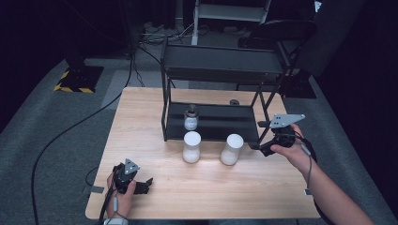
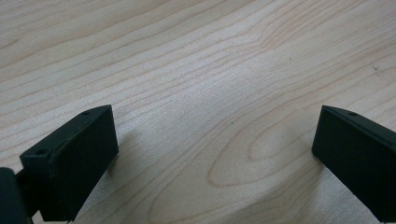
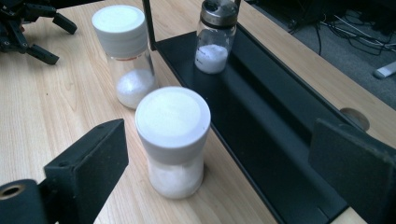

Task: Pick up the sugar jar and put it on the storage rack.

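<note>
Pale wood grain covers the desk (image 1: 155,108). Near its front left corner the left gripper (image 1: 141,186) rests low in the person's left hand (image 1: 121,197), jaws spread wide over bare wood with nothing between them. Toward the middle, two white-capped jars stand apart just in front of a black metal rack (image 1: 220,65): the left jar (image 1: 191,147) and the right jar (image 1: 232,149), each part-filled with white grains. On the rack's lower shelf (image 1: 234,123), behind the left jar, stands a small glass shaker (image 1: 191,117) with a metal top. By the desk's right edge the right gripper (image 1: 256,146) is held off the surface, jaws wide open and empty, facing the right jar from just beside it.
</note>
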